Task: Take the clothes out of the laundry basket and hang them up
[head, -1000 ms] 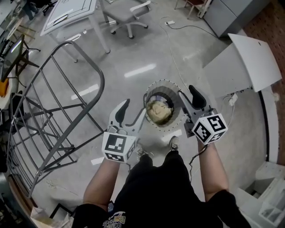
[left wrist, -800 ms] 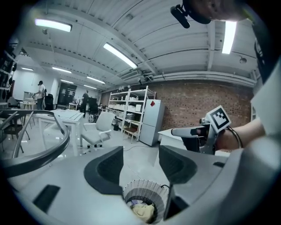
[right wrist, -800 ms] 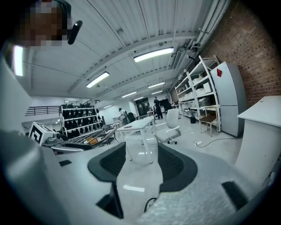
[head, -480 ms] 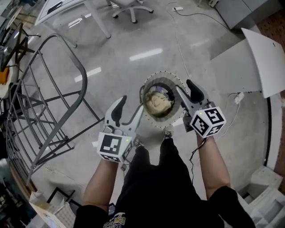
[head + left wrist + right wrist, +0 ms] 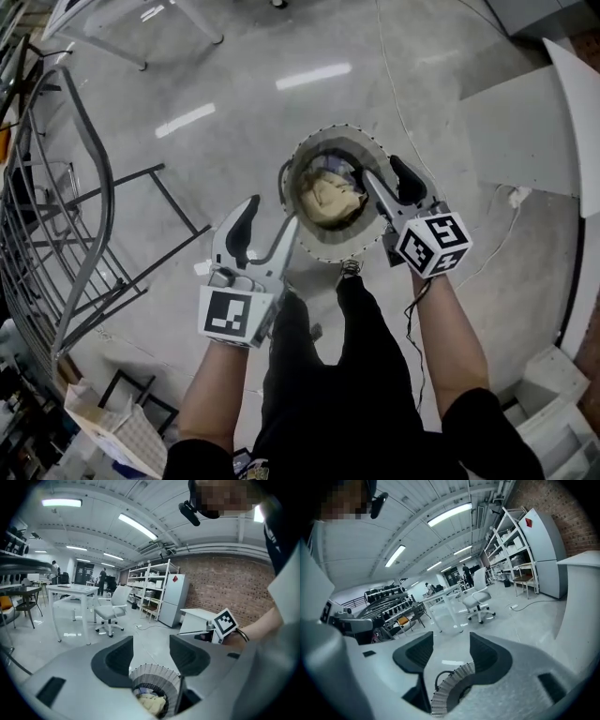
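The laundry basket (image 5: pixel 319 251) stands on the floor just ahead of the person's feet, with pale yellow clothes (image 5: pixel 336 197) bunched inside. The left hand-held gripper (image 5: pixel 269 220) hovers beside its near-left rim, jaws wide apart and empty. The right hand-held gripper (image 5: pixel 382 173) hangs over the right rim; its jaws have just been opening and grip nothing. A metal drying rack (image 5: pixel 105 183) stands well off to the left
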`<state>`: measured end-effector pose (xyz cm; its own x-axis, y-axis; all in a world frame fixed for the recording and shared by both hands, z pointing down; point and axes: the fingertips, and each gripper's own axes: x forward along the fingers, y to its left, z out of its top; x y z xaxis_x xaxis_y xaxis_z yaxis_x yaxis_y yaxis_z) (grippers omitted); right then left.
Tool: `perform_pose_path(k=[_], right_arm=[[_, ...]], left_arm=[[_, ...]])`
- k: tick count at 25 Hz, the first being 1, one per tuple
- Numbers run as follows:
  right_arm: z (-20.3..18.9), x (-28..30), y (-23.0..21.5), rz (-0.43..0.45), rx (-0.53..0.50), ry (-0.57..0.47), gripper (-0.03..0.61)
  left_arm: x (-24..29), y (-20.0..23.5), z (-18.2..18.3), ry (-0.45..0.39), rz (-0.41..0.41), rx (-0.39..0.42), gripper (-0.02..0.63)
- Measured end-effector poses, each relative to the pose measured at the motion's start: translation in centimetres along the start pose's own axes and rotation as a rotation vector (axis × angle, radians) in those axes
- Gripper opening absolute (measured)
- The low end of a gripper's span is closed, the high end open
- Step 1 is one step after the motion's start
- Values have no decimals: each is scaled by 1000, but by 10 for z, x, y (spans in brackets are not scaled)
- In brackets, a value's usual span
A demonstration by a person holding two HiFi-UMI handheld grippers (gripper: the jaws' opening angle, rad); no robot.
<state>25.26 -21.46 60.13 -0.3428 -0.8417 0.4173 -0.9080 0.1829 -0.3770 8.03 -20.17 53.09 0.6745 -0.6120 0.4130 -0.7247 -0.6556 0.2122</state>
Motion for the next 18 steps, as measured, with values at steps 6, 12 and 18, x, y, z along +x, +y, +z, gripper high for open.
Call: perform_pose_path(k=[6, 12, 18], right_arm=[[-91, 48, -38, -34, 9, 87, 259], [-203, 89, -85, -141, 104, 168, 276], [-297, 113, -122, -236, 220, 229, 296]], left_arm=[[36, 12, -63, 58, -11, -14, 232], [69, 30, -140, 113, -35, -25, 232], [89, 43, -208, 168, -55, -33, 232]])
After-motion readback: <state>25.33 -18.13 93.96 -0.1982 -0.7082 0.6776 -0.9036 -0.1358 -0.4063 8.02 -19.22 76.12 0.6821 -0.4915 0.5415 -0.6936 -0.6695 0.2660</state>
